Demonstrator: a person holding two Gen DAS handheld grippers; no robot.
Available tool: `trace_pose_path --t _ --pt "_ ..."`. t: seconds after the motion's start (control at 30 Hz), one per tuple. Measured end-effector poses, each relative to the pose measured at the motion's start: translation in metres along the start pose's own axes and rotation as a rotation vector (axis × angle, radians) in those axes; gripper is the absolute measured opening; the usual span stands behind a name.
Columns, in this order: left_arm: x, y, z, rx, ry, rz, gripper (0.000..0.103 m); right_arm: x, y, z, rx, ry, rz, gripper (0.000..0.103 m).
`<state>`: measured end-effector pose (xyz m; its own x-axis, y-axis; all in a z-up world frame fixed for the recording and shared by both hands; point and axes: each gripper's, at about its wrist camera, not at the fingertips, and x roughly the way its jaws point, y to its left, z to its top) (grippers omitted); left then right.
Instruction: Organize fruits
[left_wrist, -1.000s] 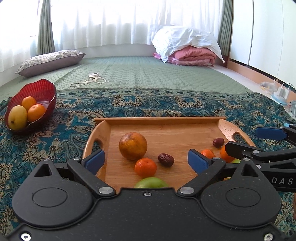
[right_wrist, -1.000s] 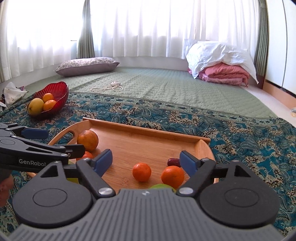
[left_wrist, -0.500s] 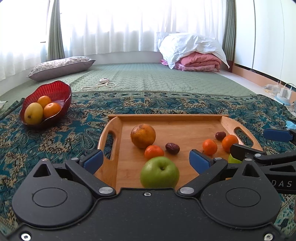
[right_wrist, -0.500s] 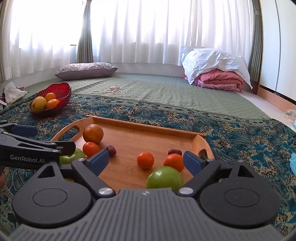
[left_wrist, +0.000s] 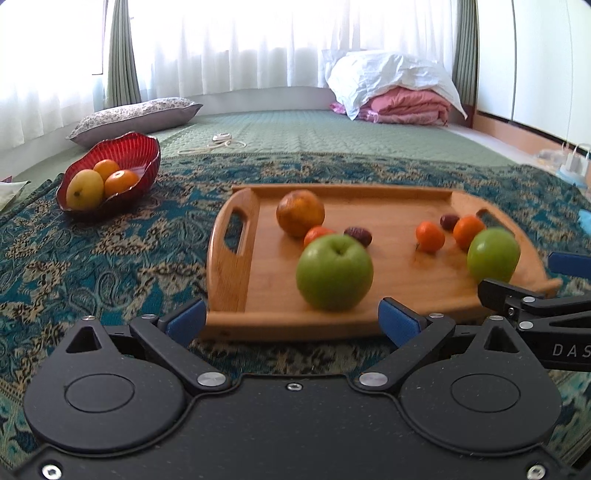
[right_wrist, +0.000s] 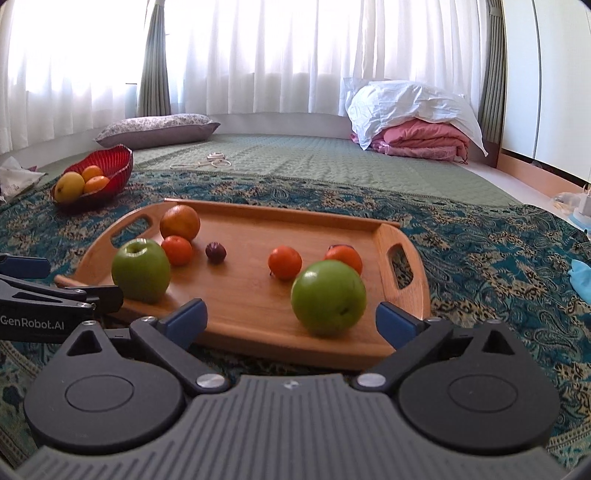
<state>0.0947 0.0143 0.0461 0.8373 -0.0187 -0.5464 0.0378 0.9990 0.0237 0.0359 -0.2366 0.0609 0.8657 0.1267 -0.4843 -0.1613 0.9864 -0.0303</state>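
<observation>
Right gripper (right_wrist: 290, 317) jaws opening, nothing between; left gripper (left_wrist: 291, 319) fingers spread, empty. Just ahead, on the wooden tray's (left_wrist: 229, 258) near edge: one green apple (left_wrist: 334, 271) before the left, another apple (right_wrist: 328, 297) before the right. Probably approaching to grasp; next, closing around each apple, likely bound for the red bowl (left_wrist: 144, 147) left of the tray.

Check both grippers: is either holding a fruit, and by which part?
Nothing is held. The left gripper is open short of a green apple; the right gripper is opening, its jaws empty, the other green apple just ahead on the tray.
</observation>
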Motion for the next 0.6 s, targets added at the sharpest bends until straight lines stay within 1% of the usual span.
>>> trace_pose_path --t 0.37,0.6 --pt "0.017 0.003 -0.027 -0.03 0.067 0.022 0.1 0.008 0.001 -0.027 0.02 0.057 -0.04 0.103" --pt "0.025 0.006 -0.03 -0.042 0.075 0.028 0.103 0.014 0.001 -0.032 0.035 0.081 -0.049 0.103"
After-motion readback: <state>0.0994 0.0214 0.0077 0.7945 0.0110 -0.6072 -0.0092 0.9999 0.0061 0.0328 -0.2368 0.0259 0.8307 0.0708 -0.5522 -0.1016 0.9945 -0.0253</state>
